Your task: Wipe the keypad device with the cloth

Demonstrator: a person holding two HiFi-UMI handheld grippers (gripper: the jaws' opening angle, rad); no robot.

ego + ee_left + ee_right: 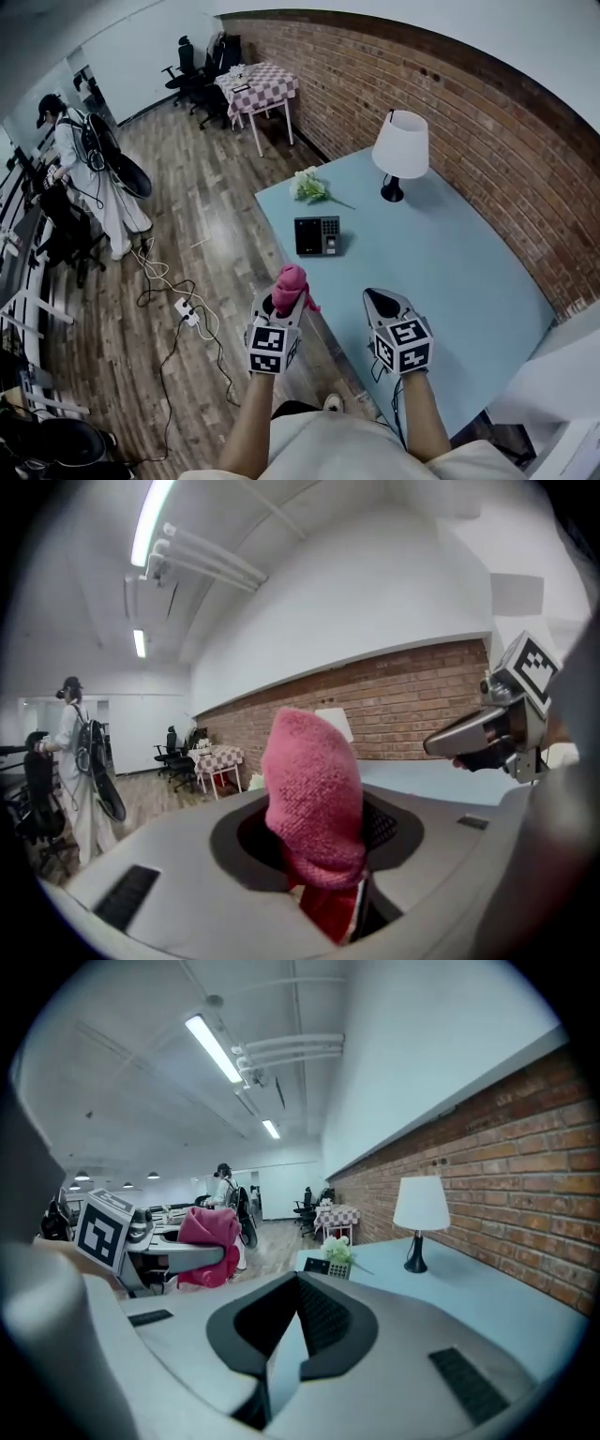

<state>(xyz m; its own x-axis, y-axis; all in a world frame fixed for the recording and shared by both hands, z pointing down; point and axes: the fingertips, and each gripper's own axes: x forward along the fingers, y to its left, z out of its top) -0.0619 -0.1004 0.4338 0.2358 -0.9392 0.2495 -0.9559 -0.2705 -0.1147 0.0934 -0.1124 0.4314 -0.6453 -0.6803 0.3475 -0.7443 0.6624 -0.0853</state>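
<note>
Head view: the left gripper [279, 307] pinches a pink cloth [291, 281] off the near edge of the light-blue counter [441, 272]. The right gripper [374, 297] hangs beside it above the counter. The keypad device [317, 234] lies flat farther on, between the grippers and the flowers [308, 186], with a lamp [401, 150] near the brick wall.

Left gripper view: the jaws are clamped on the cloth [314, 799], which bulges up above them.

Right gripper view: the right gripper [298, 1283] has its jaws pressed together, with nothing between them. The keypad device [321, 1267] sits well ahead on the counter.
</note>
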